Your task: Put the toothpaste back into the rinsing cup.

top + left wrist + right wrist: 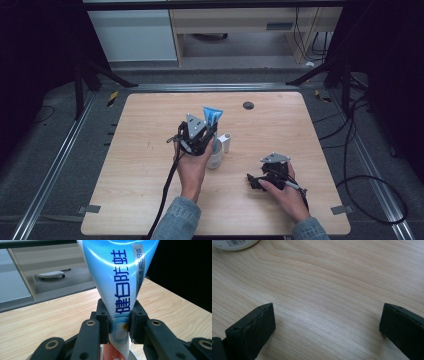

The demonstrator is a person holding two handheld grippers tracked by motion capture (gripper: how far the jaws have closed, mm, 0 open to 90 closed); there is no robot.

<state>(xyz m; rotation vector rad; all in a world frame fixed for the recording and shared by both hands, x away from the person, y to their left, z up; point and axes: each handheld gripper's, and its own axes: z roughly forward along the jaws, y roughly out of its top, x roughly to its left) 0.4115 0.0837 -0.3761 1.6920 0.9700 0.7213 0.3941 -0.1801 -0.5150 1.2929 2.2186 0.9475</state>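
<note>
Left tongs (119,325) clamp a toothpaste tube (120,277), its lower end hidden; right tongs (327,322) gape wide.

Blue toothpaste tube (120,287) upright, crimped end up, lower end in white cup (215,159).

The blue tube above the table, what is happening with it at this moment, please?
A person works at a wooden table with a two-jaw tool in each hand. The left tool is shut on a blue toothpaste tube, holding it upright, flat end up, over a white cup; the tube's lower end seems to sit in the cup. A small white item stands just beside it. The right tool rests low on the bare wood with its jaws wide open and nothing between them.
</note>
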